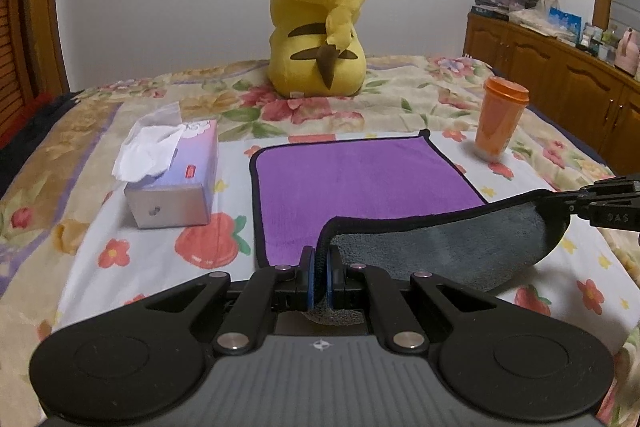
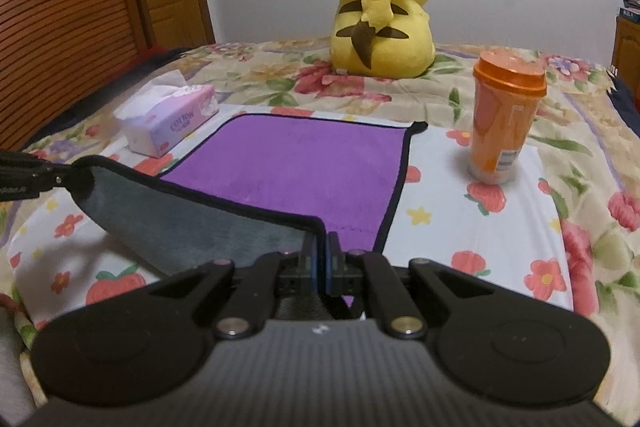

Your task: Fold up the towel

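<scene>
Towel [image 1: 360, 187]: purple, black-hemmed, flat on bed [image 1: 160, 251]; near edge lifted, grey underside showing, corners pinched by left gripper [image 1: 319, 267] and right gripper [image 2: 320, 259] fingers. Tissue box [image 1: 172, 183] left, cup [image 1: 502, 123] right, both apart.

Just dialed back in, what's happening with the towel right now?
Both claws are clamped on the near edge of the purple towel, one at each corner: the left claw and the right claw. That edge is lifted off the bed, showing the grey underside, while the far half lies flat. The fold-over toward the far edge isn't done yet.
</scene>
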The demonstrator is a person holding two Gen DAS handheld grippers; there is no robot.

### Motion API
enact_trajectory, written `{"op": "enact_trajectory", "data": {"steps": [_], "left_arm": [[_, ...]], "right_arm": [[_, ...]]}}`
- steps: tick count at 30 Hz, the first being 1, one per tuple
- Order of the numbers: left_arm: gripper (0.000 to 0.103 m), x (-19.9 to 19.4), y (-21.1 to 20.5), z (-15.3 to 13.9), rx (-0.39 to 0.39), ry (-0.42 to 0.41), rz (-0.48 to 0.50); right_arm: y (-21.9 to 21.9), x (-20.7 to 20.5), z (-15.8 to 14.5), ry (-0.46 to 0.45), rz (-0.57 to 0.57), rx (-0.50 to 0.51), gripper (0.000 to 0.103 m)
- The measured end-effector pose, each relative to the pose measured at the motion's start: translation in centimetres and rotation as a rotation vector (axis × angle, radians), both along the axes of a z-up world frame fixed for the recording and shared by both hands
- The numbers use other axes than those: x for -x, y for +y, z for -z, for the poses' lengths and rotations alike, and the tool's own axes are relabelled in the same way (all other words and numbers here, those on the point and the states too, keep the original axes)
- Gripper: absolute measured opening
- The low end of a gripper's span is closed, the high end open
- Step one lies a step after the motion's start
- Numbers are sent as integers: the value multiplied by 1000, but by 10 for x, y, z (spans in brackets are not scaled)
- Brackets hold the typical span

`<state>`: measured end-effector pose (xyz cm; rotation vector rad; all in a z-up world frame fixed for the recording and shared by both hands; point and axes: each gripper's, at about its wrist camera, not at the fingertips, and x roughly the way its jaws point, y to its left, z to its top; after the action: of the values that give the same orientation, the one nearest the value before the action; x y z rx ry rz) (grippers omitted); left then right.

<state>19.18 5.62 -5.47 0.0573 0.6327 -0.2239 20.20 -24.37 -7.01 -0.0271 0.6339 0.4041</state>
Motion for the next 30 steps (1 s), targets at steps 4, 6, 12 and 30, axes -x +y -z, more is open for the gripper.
{"op": "enact_trajectory", "data": {"steps": [4, 6, 12, 30], "left_arm": [[9, -5, -1, 1, -2, -1, 7], [9, -7, -1, 2, -4, -3, 8], [8, -13, 0, 4, -4, -6, 8], [8, -32, -4, 9, -26, -10, 31]], "right_arm": [[-1, -1, -3, -13, -3, -6, 5], [-1, -2, -2, -16, -4, -6, 5], [0, -5, 1, -15, -8, 8, 5], [0, -23, 11, -9, -20, 36, 5]]}}
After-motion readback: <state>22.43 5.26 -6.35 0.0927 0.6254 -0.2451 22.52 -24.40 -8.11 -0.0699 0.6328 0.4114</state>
